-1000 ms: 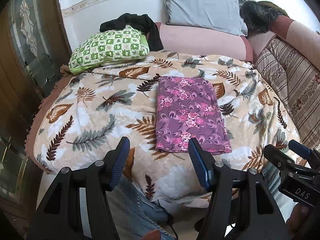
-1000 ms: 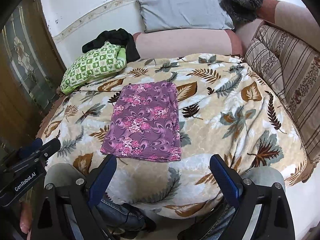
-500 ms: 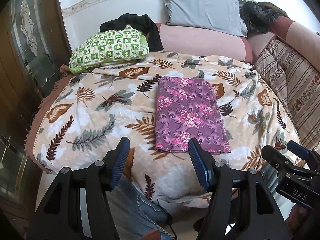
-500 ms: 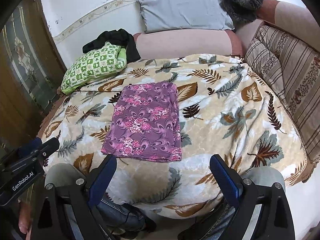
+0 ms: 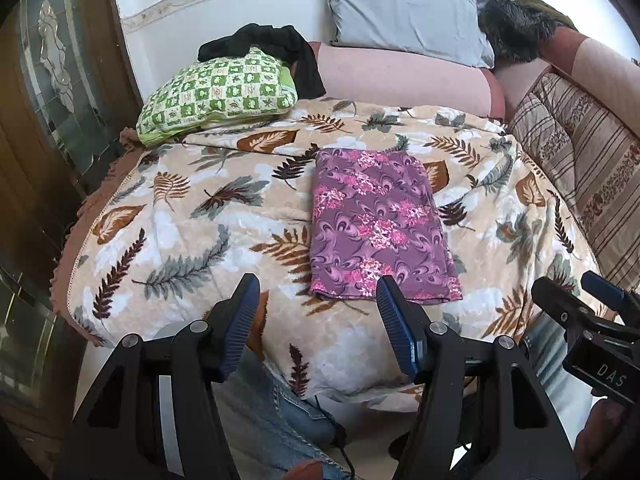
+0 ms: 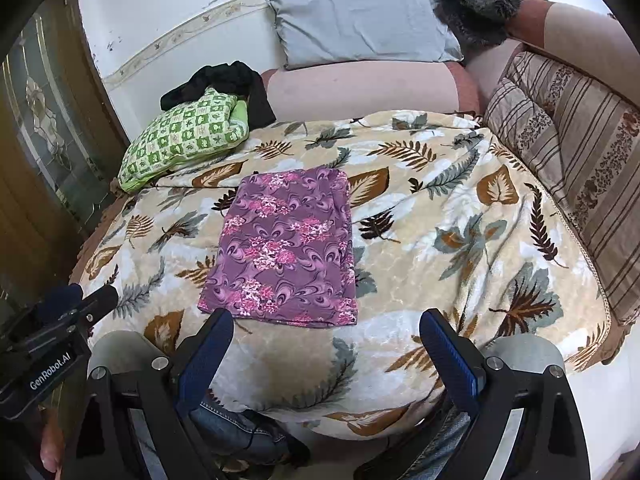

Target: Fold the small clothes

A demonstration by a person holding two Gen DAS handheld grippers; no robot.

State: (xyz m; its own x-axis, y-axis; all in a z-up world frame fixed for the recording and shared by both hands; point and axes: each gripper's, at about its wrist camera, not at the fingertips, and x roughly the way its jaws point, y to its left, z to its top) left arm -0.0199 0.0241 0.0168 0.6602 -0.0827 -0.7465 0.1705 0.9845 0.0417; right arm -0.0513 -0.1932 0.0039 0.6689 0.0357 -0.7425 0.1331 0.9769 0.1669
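Holding the left gripper [image 5: 317, 282] spread wide and empty, hovering short of the bed's near edge. Keeping the right gripper [image 6: 327, 316] likewise released, fingers far apart, gripping nothing. Sitting with jeans-clad knees [image 5: 272, 412] tucked against the drooping hem of the leaf-print blanket [image 5: 180, 220].

Changing almost nothing over the last second: drifting only a hair in the left wrist view, holding both openings just as wide as before, touching no cloth.

Leaving the purple floral garment [image 5: 376, 228] lying flat on the blanket, a little beyond both sets of fingertips and apart from them. Showing it already as a tidy, narrow rectangle, near hem facing the grippers, long edges running away toward the head of the bed. Keeping the same outline and the same spot as a second ago.

Reading this, as a judgement, as a pause after a fold rather than the middle of one: nothing being carried, nothing being pinched. Possibly calling next for one more fold, near hem over far hem, with a gripper at each near corner; possibly finishing here instead, impossible to say from this alone.

Farther back, resting a green checked pillow [image 5: 216, 92] on the blanket's far left, with a black garment [image 5: 276, 42] heaped behind and partly over it. Beyond that, backing the bed with a pink bolster [image 5: 400, 76] and a grey pillow [image 5: 404, 12] propped above it.
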